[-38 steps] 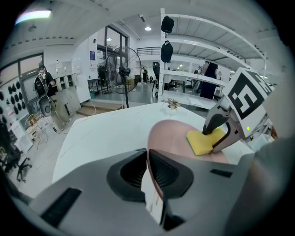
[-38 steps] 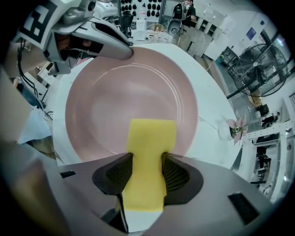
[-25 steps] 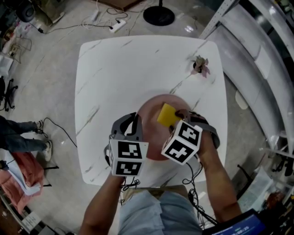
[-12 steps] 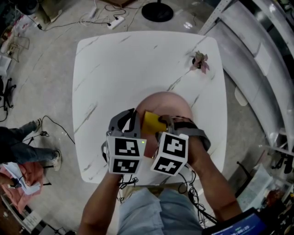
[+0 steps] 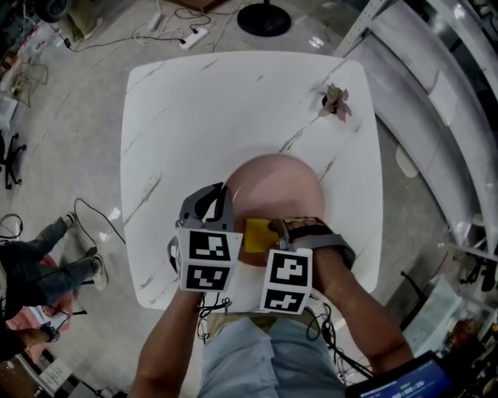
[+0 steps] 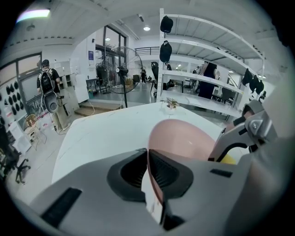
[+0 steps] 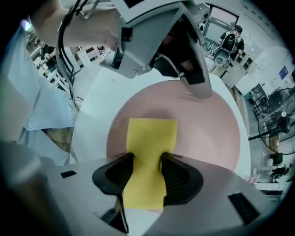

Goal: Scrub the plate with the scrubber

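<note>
A pink plate (image 5: 278, 186) lies on the white marble table (image 5: 194, 109), near its front edge. My left gripper (image 5: 226, 200) is shut on the plate's left rim; in the left gripper view the rim runs between the pads of this gripper (image 6: 148, 159) and the plate (image 6: 184, 136) spreads beyond. My right gripper (image 5: 268, 233) is shut on a yellow scrubber (image 5: 257, 235) at the plate's near edge. In the right gripper view the scrubber (image 7: 151, 136) sticks out of the right gripper (image 7: 147, 173) and lies flat on the plate (image 7: 207, 133).
A small dried flower (image 5: 336, 102) lies at the table's far right corner. A round black stand base (image 5: 264, 17) and cables sit on the floor beyond the table. A person's legs (image 5: 47, 260) are at the left, and shelving (image 5: 443, 70) runs along the right.
My right gripper has dragged the yellow scrubber across the plate from its middle to the near edge, toward my body. The left gripper has kept its hold on the rim.
</note>
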`<state>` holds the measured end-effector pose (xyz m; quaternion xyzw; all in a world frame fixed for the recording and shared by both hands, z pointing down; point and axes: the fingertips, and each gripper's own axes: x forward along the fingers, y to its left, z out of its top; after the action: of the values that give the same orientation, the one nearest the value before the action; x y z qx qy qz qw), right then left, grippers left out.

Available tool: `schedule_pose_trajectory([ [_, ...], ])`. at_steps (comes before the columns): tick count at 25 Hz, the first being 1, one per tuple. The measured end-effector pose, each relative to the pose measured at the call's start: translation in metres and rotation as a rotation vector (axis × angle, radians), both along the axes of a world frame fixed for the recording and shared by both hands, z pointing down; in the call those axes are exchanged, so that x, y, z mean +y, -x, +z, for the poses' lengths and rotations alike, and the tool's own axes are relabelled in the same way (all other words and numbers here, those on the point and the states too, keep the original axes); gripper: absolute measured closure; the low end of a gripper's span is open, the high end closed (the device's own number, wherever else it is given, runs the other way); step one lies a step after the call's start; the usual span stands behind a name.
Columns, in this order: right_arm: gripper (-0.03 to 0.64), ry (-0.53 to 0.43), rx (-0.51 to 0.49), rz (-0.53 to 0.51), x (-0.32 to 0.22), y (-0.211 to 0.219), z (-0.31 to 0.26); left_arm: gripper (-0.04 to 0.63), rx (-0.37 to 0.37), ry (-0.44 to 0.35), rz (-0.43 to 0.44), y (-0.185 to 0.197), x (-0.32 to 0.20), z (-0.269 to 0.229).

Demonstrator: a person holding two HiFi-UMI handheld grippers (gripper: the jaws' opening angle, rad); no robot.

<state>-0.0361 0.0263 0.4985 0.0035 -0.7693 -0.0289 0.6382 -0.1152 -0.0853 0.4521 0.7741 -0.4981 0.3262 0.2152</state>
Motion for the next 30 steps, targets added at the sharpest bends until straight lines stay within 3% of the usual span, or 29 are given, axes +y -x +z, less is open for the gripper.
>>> schedule_pose_trajectory([
  [6,0.411,-0.005,0.045,0.047,-0.006,-0.02,0.003,0.575,-0.002,-0.004,0.011,-0.004,0.001,0.001],
  [13,0.411,-0.04,0.135,0.177,-0.031,-0.054,0.009,0.575,-0.007,-0.009,0.012,-0.005,0.001,0.003],
  [19,0.407,-0.088,0.155,0.268,-0.052,-0.067,0.002,0.575,-0.002,-0.006,0.008,-0.002,0.006,-0.002],
  [23,0.403,-0.133,0.131,0.353,-0.068,-0.073,-0.007,0.574,-0.009,-0.005,0.008,0.002,0.01,-0.002],
  [30,0.343,-0.188,-0.024,0.477,-0.087,-0.068,-0.003,0.552,-0.096,-0.031,-0.031,0.018,0.012,0.024],
])
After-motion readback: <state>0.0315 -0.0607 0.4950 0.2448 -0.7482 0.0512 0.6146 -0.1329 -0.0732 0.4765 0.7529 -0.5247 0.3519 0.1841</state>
